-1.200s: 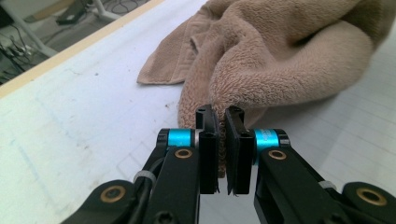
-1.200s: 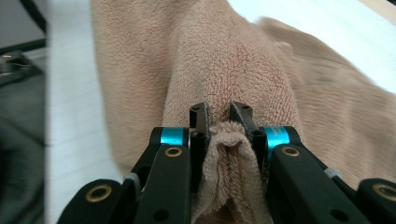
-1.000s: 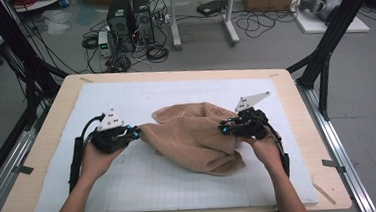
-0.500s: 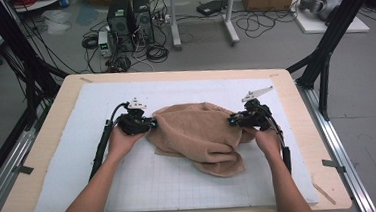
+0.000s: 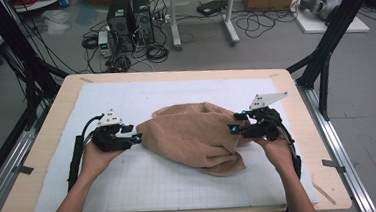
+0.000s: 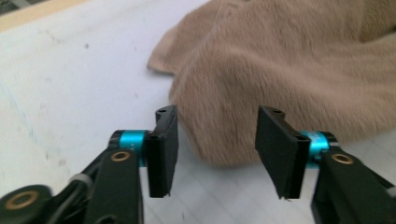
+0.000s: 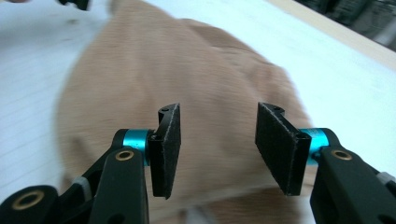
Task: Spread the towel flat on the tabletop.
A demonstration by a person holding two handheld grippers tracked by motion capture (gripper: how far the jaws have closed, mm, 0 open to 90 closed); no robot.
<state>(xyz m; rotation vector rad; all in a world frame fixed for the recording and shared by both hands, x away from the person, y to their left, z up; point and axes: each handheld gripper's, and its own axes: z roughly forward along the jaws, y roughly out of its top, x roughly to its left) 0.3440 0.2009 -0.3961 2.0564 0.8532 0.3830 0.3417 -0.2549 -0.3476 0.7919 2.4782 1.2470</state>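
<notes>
A tan towel (image 5: 198, 135) lies rumpled on the middle of the white grid mat (image 5: 146, 189). My left gripper (image 5: 133, 139) sits just off the towel's left edge, open, jaws pointing at it. In the left gripper view the towel's folded edge (image 6: 280, 70) lies right ahead of the open left gripper (image 6: 215, 149), with nothing between the pads. My right gripper (image 5: 233, 125) hovers at the towel's right side, open. In the right gripper view the right gripper (image 7: 217, 144) is spread over the towel (image 7: 187, 70) without pinching it.
The mat covers a wooden table (image 5: 43, 141) framed by metal rails (image 5: 339, 145). Black frame posts (image 5: 323, 61) stand at the far corners. Computers and cables (image 5: 130, 25) lie on the floor beyond the far edge. Bare mat stretches in front of the towel.
My left gripper has drawn back left and toward the person, off the towel's left corner. The towel now lies spread wider and flatter. The right gripper shifted only slightly.
</notes>
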